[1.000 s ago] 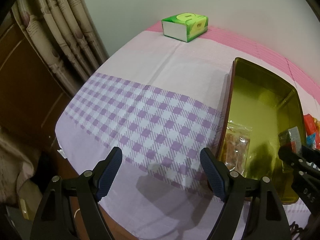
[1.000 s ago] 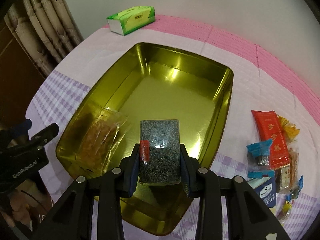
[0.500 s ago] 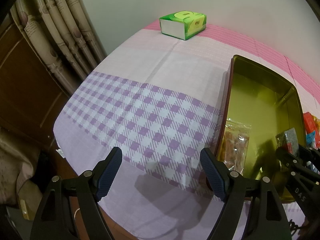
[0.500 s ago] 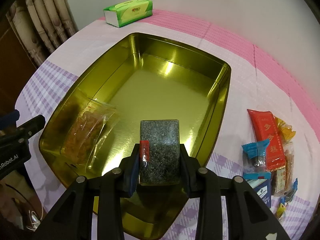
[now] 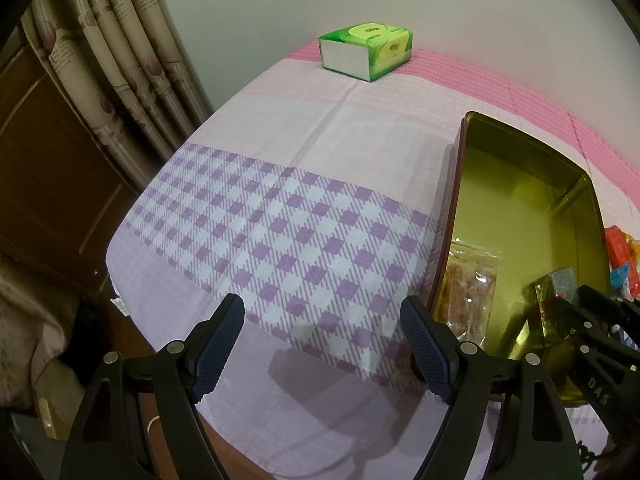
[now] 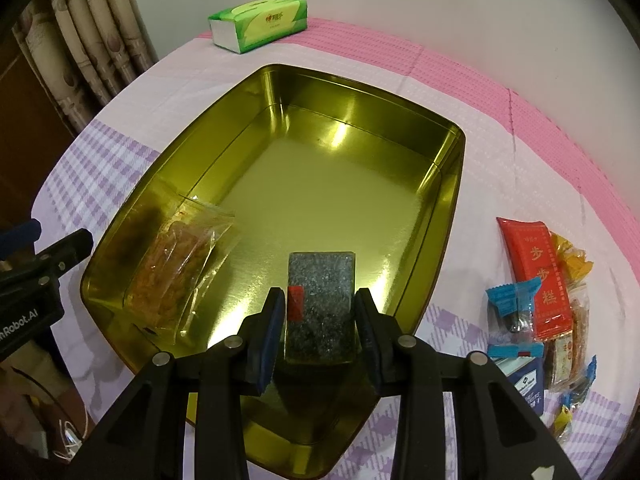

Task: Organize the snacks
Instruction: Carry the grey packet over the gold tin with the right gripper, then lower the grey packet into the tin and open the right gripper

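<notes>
A gold tin tray sits on the cloth-covered table. A clear packet of orange snacks lies in its near left corner. My right gripper is shut on a dark speckled snack bar with a red tab, held low over the tray's near end. My left gripper is open and empty over the purple checked cloth, left of the tray. The right gripper and its bar show at the right edge of the left wrist view.
A green tissue box stands at the table's far edge near the wall. A pile of wrapped snacks, with a red packet and blue-wrapped sweets, lies right of the tray. Curtains hang at the left.
My right gripper has carried the bar forward and lower over the tray. The left gripper has barely shifted and stays open.
</notes>
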Motion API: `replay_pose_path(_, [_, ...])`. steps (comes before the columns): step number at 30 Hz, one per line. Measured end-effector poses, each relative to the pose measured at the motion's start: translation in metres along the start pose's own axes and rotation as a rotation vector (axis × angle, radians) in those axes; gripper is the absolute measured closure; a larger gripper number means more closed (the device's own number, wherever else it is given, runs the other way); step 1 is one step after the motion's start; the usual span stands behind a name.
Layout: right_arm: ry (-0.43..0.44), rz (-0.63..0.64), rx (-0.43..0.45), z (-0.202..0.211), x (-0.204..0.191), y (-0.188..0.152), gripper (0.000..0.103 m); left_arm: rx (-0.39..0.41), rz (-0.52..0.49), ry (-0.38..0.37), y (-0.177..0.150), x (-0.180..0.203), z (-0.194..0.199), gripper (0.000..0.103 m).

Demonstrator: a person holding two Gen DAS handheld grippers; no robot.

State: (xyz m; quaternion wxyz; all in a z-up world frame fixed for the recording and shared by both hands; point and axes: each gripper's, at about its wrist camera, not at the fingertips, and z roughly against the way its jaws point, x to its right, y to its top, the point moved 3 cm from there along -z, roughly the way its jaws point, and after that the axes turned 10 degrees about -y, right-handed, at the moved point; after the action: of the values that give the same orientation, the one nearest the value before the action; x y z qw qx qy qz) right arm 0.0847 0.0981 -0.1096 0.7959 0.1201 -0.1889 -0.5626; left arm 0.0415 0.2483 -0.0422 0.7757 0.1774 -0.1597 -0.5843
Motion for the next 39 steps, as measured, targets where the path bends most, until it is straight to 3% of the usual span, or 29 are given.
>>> replay_pose_path(16, [0.065, -0.105, 0.065, 0.041, 0.04, -0.017, 0.066, 0.016, -0.011, 0.007, 0.001, 0.004, 0.002, 0.022])
replay_pose_path(25, [-0.027, -0.254, 0.042, 0.044, 0.126, -0.062, 0.065, 0.022, -0.021, 0.013, 0.0, 0.007, 0.003, 0.022])
replay_pose_path(32, [-0.13, -0.395, -0.034, 0.033, 0.206, -0.11, 0.065, 0.027, -0.036, 0.02, 0.0, 0.011, 0.007, 0.022])
replay_pose_path(39, [-0.156, -0.475, -0.115, 0.017, 0.24, -0.151, 0.065, 0.041, -0.056, 0.026, 0.0, 0.019, 0.013, 0.022])
